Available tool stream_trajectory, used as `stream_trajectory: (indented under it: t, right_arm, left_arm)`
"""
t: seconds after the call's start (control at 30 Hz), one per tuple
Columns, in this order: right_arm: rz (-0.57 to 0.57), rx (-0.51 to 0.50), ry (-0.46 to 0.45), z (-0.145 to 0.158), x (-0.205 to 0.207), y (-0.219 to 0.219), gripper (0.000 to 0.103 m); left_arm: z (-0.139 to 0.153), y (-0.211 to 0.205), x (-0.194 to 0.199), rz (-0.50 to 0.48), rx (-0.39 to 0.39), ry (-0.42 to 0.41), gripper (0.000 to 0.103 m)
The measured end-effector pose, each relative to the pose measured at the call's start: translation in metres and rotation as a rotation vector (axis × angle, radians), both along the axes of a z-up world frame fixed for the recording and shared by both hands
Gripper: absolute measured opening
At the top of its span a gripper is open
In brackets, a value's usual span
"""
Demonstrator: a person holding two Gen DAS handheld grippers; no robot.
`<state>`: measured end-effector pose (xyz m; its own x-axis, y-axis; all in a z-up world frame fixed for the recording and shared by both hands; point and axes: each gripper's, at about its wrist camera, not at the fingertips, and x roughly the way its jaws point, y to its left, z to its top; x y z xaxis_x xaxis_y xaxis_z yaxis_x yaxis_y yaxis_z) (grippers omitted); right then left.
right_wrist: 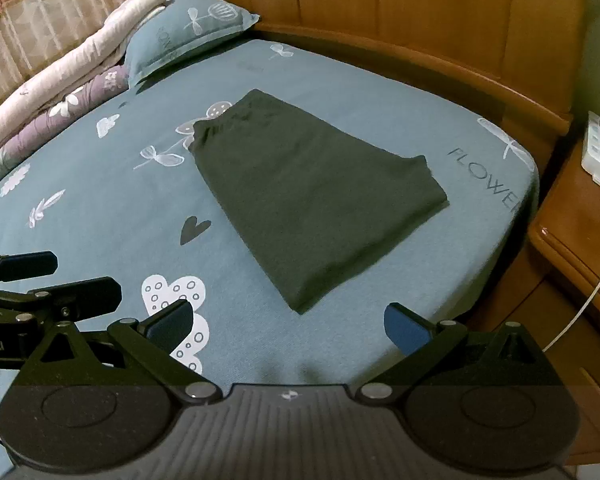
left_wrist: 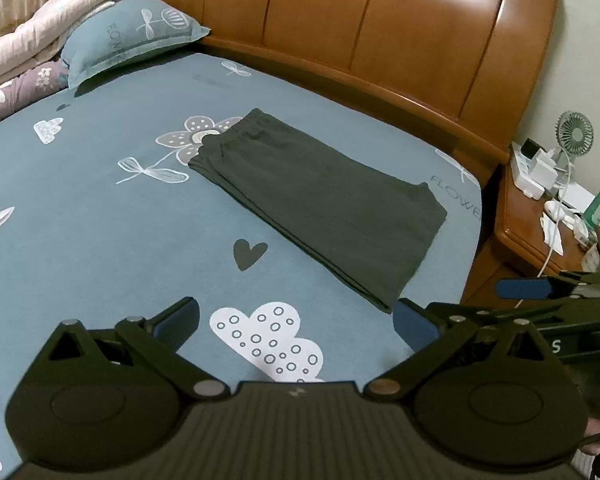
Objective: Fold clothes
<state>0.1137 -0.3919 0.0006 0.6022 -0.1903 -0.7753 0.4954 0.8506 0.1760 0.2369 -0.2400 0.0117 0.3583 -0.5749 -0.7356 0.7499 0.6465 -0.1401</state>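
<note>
In your left wrist view, your left claw hangs released above the bed sheet, its blue-padded fingers spread wide and grasping nothing. Past them lie the folded dark green trousers, flat on the sheet, elastic waistband toward the wooden headboard and the near corner just beyond the right finger. A white cloud print shows between the fingers, and a dark heart print sits just left of the trousers. A blue pillow leans on a rolled quilt at the far left. To the right, a nightstand carries a small fan and a white charger. Your right claw pokes in at the right edge, its fingers apart.

In your right wrist view, your right claw is also released, fingers wide and empty over the sheet. The trousers lie ahead, apart from both fingers, running diagonally from near the flower print toward the bed's near edge. The pillow and quilt sit at the far left, the headboard behind. Your left claw enters at the left, fingers parted.
</note>
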Motion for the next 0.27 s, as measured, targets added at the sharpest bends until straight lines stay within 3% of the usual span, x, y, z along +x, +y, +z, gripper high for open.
stream_trajectory:
  t: [0.27]
  right_arm:
    - [0.010, 0.007, 0.008, -0.0031, 0.0027, -0.0001, 0.103]
  left_arm:
    - [-0.0014, -0.0012, 0.0003, -0.003, 0.008, -0.001, 0.102]
